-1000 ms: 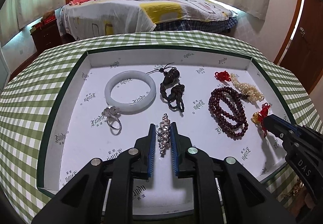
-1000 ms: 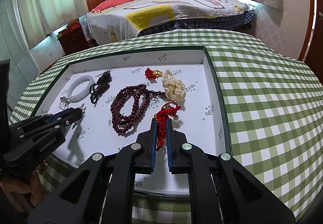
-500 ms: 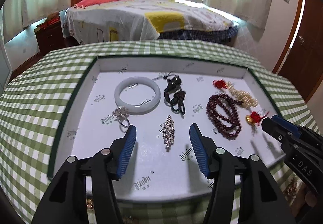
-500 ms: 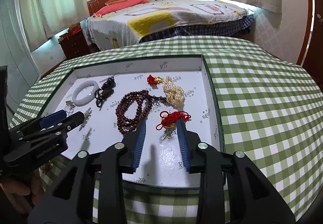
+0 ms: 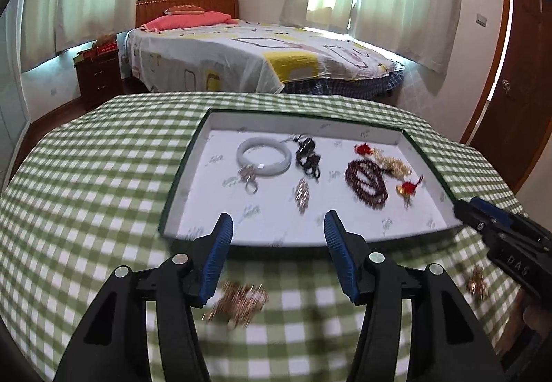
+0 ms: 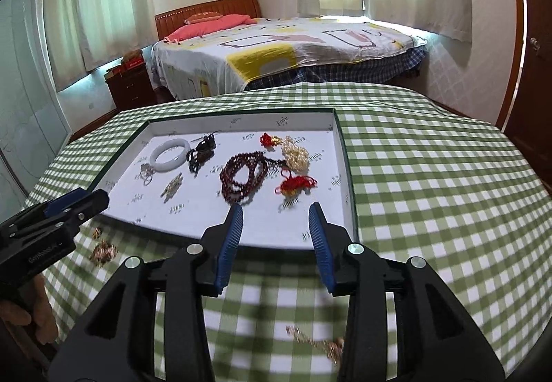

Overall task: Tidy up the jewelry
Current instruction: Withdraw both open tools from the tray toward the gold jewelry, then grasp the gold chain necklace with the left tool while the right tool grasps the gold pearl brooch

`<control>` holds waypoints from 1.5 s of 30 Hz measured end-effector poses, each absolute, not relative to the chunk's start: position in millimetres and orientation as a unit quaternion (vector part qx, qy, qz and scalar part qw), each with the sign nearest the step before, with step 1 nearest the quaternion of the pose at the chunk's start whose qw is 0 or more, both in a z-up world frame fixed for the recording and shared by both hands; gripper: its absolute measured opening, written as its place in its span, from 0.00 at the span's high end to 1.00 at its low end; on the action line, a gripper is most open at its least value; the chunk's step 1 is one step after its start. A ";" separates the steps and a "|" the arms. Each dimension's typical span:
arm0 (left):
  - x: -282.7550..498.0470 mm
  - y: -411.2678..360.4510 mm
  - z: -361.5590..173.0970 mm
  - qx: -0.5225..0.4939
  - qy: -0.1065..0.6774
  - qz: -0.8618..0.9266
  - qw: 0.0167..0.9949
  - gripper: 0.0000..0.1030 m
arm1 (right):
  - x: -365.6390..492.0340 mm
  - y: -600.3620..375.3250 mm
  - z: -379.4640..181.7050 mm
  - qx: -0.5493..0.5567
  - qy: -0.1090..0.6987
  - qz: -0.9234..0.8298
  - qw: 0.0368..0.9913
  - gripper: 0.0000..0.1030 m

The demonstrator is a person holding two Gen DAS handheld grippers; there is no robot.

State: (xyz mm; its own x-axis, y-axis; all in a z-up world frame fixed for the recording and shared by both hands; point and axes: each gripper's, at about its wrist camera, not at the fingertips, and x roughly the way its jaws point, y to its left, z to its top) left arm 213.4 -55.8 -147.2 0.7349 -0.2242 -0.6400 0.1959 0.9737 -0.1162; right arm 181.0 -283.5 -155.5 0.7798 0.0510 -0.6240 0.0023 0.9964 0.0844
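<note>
Legible writing: "DAS" on right gripper [image 5: 483,213] body; small printed logos across tray [image 5: 186,175] lining, blurred, unreadable. Left gripper [image 5: 277,227]: jaws parted, having just been opening, nothing between. Right gripper: jaws parted likewise, just opening, empty. Ahead of left fingers [image 5: 220,244], inside tray: white bangle [image 5: 264,158], silver ring [image 5: 250,177], rhinestone brooch [image 5: 302,192], black knotted cord [image 5: 307,158]. Ahead of right fingers [image 6: 231,237]: dark red bead strand [image 6: 241,177], pearl cluster [image 6: 295,154], red tassel charm [image 6: 295,183]. Below left fingers, outside tray: blurred gold pieces [image 5: 239,302] on green checked cloth [image 5: 86,192]. Beyond: bed [image 5: 258,61], curtains, wooden door.
</note>
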 end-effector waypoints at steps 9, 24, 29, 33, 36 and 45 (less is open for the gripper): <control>192.3 -36.1 -171.4 -0.022 0.373 -0.088 0.923 0.47 | 147.4 -296.0 -165.4 0.044 0.341 -0.004 0.939 0.61; 205.3 -35.9 -193.0 -0.028 0.426 -0.075 0.901 0.48 | 128.4 -314.8 -181.9 0.059 0.356 -0.022 0.932 0.61; 208.2 -38.3 -192.9 -0.022 0.426 -0.077 0.901 0.78 | 127.7 -317.0 -186.1 0.061 0.362 -0.026 0.930 0.61; 207.1 -33.5 -192.3 -0.034 0.425 -0.087 0.901 0.84 | 126.7 -319.3 -190.0 0.061 0.367 -0.031 0.928 0.60; 204.1 -32.1 -190.5 -0.032 0.420 -0.086 0.903 0.84 | 125.2 -321.5 -192.6 0.061 0.369 -0.037 0.927 0.51; 189.8 -28.1 -178.9 -0.027 0.400 -0.087 0.912 0.85 | 128.1 -323.8 -207.5 0.064 0.394 -0.042 0.916 0.51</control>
State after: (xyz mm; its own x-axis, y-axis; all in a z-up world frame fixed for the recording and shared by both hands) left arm 189.8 -28.1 -178.9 0.6647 -0.1811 -0.7248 0.1372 0.9833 -0.1198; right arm 128.1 -323.8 -207.5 0.6864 -0.0260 -0.7267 0.1275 0.9882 0.0851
